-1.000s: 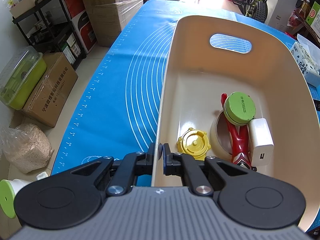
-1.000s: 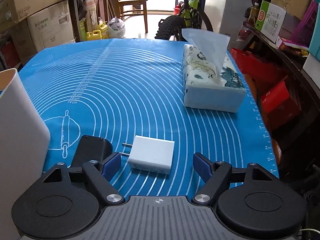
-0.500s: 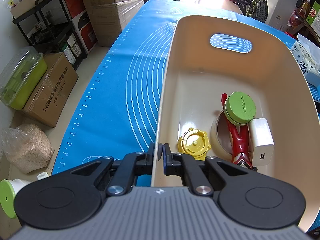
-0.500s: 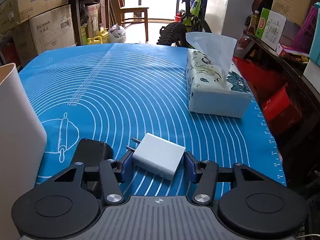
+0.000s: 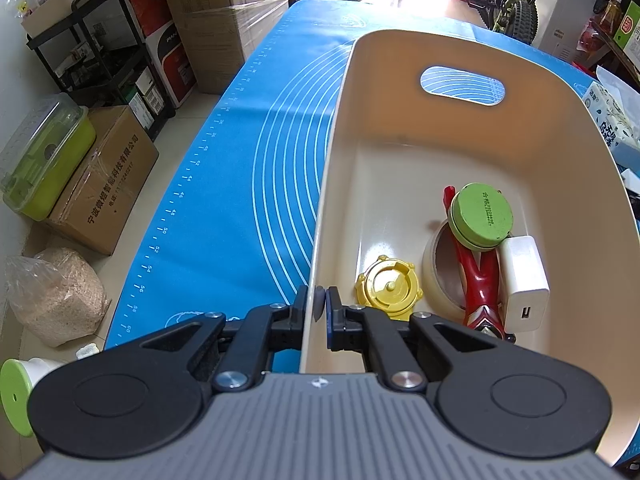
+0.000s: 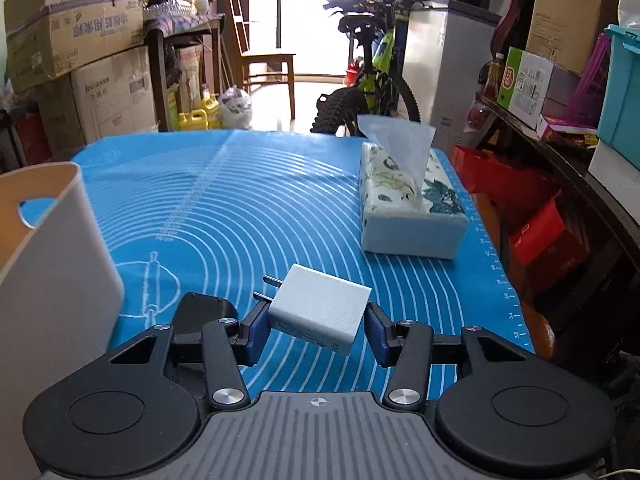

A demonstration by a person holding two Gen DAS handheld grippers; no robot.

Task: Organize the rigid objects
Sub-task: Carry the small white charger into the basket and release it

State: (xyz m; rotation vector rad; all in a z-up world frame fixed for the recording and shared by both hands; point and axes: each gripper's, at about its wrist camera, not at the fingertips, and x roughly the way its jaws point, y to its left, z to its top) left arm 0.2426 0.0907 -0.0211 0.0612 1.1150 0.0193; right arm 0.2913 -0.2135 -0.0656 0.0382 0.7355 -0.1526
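Two pads of the right gripper have just closed on the white charger, held above the blue mat; the cream bin stands to its left, where the left gripper clamps the bin's wall

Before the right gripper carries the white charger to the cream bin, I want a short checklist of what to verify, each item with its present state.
1. Right gripper grips the white charger: ok. Its jaws have just been closing, and both pads press the charger's sides.
2. Charger lifted off the blue mat: ok, it sits tilted above the mat.
3. Left gripper steadies the cream bin: ok, jaws shut on the near rim.
4. Free space in the bin: ok, bare floor beyond the yellow lid and green tin.
5. Path to the bin wall clear: ok, tissue box stands on the other side.
6. Grip firm enough: cannot tell.
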